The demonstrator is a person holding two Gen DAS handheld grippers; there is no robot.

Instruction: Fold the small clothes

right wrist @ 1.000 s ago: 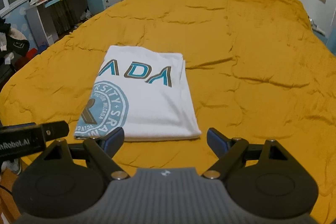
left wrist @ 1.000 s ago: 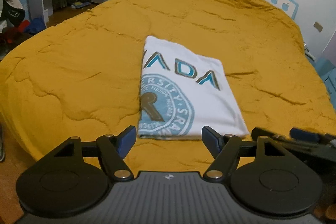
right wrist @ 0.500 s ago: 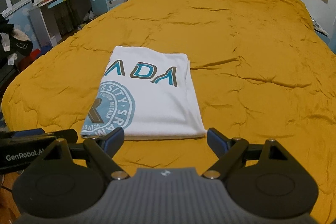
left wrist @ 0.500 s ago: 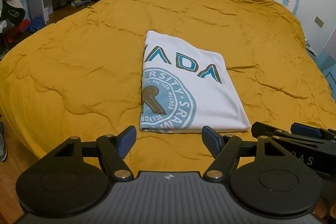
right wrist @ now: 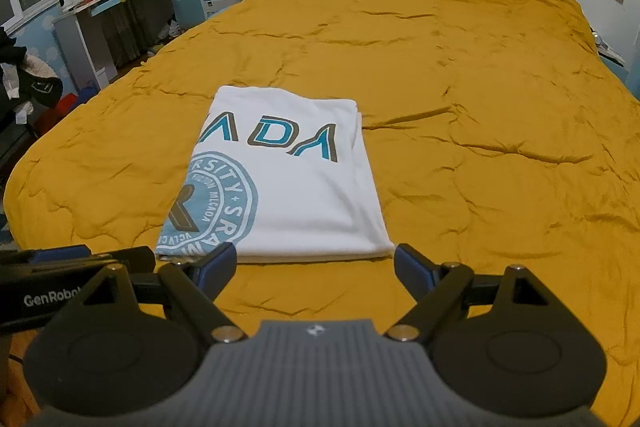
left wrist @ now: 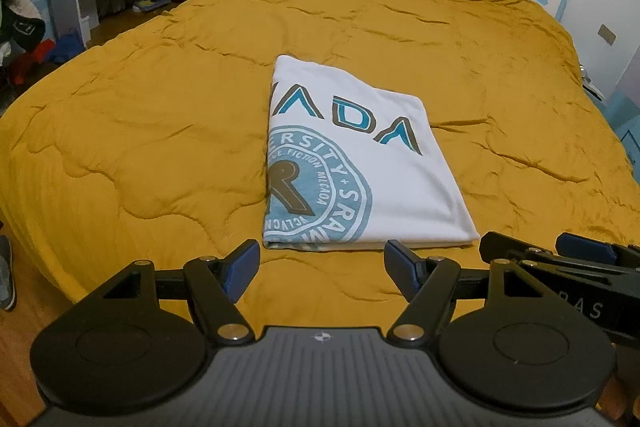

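**Shirt folded, both tools clear of it**

A white shirt [left wrist: 372,171] with blue and brown print lies on the yellow quilt [left wrist: 140,131] of the bed, toward the near edge and a little left of the bed's middle line in the right wrist view. It is a flat, compact rectangle: the left side is a clean fold that cuts through the round emblem, the near edge shows stacked layers, and the right side shows a slight step where one layer lies just inside another. No sleeve, collar or hem sticks out as far as either view shows.

The left tool [left wrist: 322,267] hangs just short of the shirt's near edge with its jaws wide apart and nothing between them. The right tool [right wrist: 314,265] sits beside it, also spread wide and empty; its left finger overlaps the shirt's near left corner in its own view, but whether it touches the cloth cannot be told. Each tool shows at the edge of the other's view, so the two are close together, side by side.

Judging by this, the folding of this shirt looks finished, or nearly so. What could remain is squaring the layers on the right side, or one more fold if a smaller packet is wanted. No other garment lies on the bed, so no further piece awaits folding there.
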